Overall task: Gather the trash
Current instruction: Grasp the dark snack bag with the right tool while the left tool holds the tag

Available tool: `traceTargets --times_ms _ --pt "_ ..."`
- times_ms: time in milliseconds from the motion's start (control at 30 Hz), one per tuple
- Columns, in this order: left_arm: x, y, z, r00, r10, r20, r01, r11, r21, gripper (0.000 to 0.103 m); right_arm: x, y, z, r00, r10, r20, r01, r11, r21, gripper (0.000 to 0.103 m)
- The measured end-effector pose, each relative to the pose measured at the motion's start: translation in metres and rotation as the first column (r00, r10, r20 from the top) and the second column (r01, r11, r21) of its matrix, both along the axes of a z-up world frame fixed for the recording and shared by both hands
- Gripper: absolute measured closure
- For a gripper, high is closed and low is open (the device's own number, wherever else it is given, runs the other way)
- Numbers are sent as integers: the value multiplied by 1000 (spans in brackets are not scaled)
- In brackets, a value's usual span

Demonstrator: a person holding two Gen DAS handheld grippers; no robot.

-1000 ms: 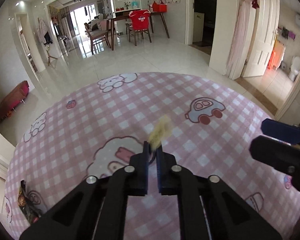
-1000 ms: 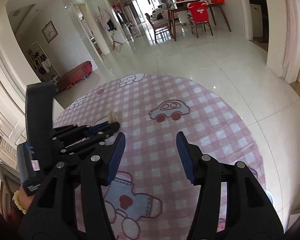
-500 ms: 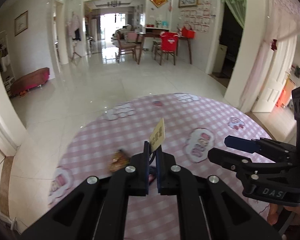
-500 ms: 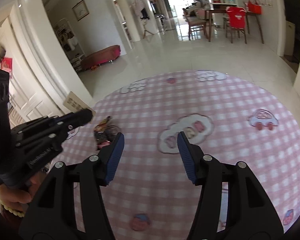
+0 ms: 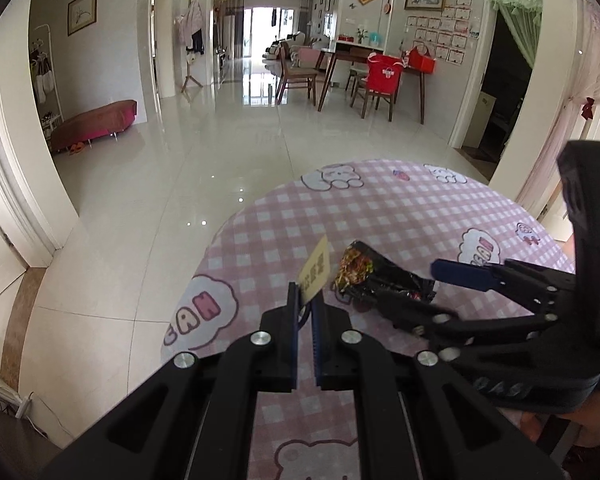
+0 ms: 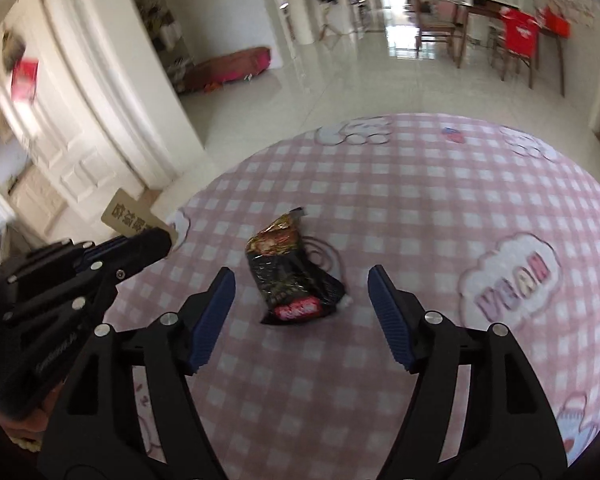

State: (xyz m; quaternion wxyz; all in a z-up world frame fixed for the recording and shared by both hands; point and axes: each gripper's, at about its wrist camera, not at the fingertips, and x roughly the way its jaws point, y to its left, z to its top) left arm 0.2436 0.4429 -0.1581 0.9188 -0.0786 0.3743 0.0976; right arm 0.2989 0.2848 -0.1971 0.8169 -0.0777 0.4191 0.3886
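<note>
Crumpled black foil snack wrapper (image 6: 294, 270) lies on pink-check worktop (image 6: 440, 200), dead ahead betw. spread fingers of right tool (image 6: 302, 316), long axis fore-aft. Left tool (image 5: 305, 306) clenched on tan paper slip (image 5: 316, 270), off to wrapper's left.

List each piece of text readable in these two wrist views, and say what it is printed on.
"EAN": pink letters in white clouds on the pink checked tablecloth; mirrored in the right wrist view.
"DAS": embossed on the right gripper body, partly cut off.
Small yellow paper card in the left gripper: dark Chinese characters, too blurred to read.
Black crumpled snack wrapper: red label, unreadable.
Wall certificates: too small.
</note>
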Motion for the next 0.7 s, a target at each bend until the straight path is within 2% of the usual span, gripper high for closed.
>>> traceTargets --times_ms 33,67,133,267,400,567,700 --pt "1 0 -2 1000 10 -6 -10 1000 10 98 0 5 -4 1000 7 4 -7 1000 -21 38" --pt "1 0 -4 1000 6 -8 -6 1000 4 98 0 8 -8 1000 21 11 -20 999 -43 52" --pt "2 -1 -6 1000 1 -15 -1 1000 2 98 -4 10 -12 998 42 53 -37 996 -80 67" --pt "7 -17 -5 1000 -15 -19 15 1000 6 98 -4 -3 -11 997 31 74 -25 997 -77 70" --pt "8 -41 2 999 -49 -14 49 999 12 98 -2 -45 -3 998 -29 64 30 999 -16 70" --pt "11 -91 17 992 -128 0 128 991 29 98 -7 -123 15 991 -125 49 121 990 72 70" --pt "14 -146 28 975 -222 10 222 975 23 98 -21 -189 33 980 -193 45 185 972 142 70"
